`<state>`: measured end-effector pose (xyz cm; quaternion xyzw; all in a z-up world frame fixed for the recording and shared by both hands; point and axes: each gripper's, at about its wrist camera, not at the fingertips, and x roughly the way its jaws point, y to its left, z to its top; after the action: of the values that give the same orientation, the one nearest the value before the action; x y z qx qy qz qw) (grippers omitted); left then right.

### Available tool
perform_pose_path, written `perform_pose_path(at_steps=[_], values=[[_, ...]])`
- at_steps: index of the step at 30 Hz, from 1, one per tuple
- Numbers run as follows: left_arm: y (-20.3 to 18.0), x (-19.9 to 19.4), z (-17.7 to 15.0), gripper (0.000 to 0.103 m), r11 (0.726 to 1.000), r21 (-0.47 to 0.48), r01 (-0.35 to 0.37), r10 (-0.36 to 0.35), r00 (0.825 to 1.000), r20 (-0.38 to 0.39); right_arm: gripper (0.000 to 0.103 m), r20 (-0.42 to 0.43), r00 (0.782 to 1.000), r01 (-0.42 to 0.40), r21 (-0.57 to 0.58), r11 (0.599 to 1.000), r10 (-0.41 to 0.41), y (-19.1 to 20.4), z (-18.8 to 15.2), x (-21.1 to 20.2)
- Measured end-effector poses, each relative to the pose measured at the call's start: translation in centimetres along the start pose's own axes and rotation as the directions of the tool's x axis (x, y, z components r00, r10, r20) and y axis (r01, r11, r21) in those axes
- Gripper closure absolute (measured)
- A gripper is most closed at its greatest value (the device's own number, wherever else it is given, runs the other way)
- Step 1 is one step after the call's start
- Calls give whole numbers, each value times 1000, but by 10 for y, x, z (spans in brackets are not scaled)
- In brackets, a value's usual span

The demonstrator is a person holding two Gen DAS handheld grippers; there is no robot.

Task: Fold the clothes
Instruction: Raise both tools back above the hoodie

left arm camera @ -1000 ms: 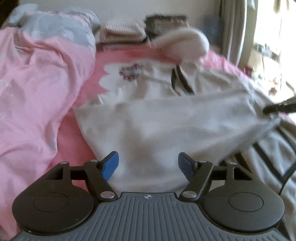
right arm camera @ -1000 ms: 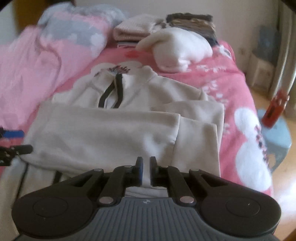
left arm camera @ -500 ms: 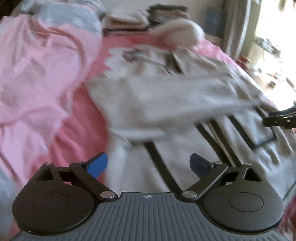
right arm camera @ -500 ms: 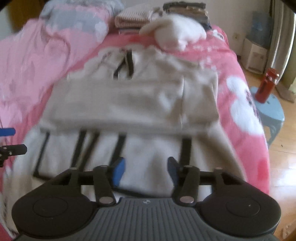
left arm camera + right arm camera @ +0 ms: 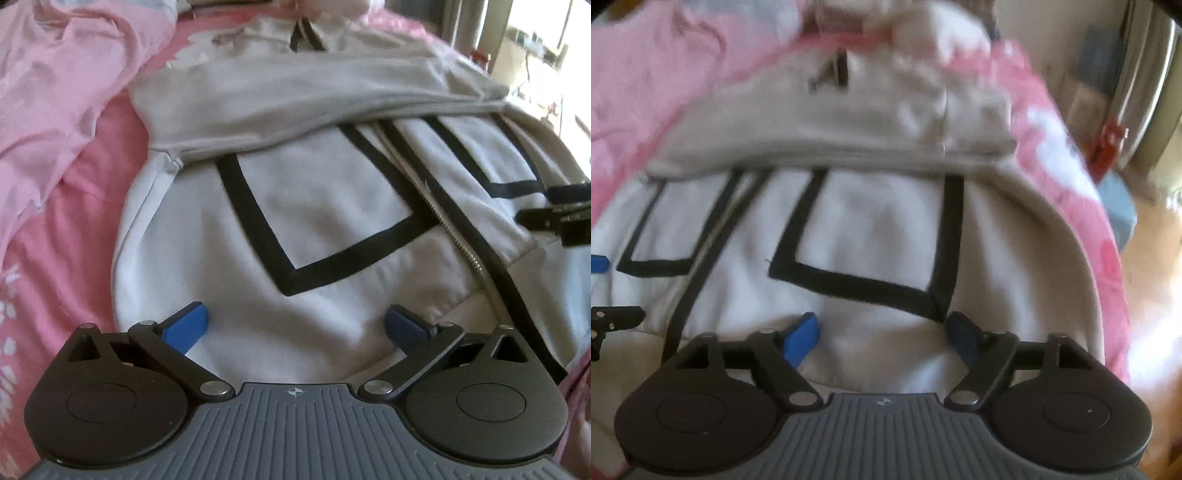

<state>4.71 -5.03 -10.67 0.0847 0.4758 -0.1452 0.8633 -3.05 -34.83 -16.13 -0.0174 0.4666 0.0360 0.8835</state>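
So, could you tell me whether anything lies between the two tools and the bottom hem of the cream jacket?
Nothing visible does. The left tool and the right tool, both opening with no cloth between their pads, hang directly over the cream jacket, whose lower part lies bare on the pink bedsheet.

Left tool opening over white black-trimmed jacket, nothing gripped, pink bedsheet beneath
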Motion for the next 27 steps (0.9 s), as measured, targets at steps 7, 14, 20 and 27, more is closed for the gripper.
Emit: perform_pose_path(at_steps=[7,14,20,27], values=[[-3,1,5,0,998,-53,-28,25,998,-52,1,-17,1000,-11,31,999,11,4,1,1],[-4,-1,8,0,991,-108,-76,64,991,-114,0,2,1000,-3,57,998,3,4,-4,4],[3,-2,5,0,985,-156,-71,50,990,-135,0,3,1000,-2,68,998,1,4,-2,4],[-3,3,6,0,979,-183,-94,70,989,-131,0,6,1000,-1,87,996,0,4,-2,4]])
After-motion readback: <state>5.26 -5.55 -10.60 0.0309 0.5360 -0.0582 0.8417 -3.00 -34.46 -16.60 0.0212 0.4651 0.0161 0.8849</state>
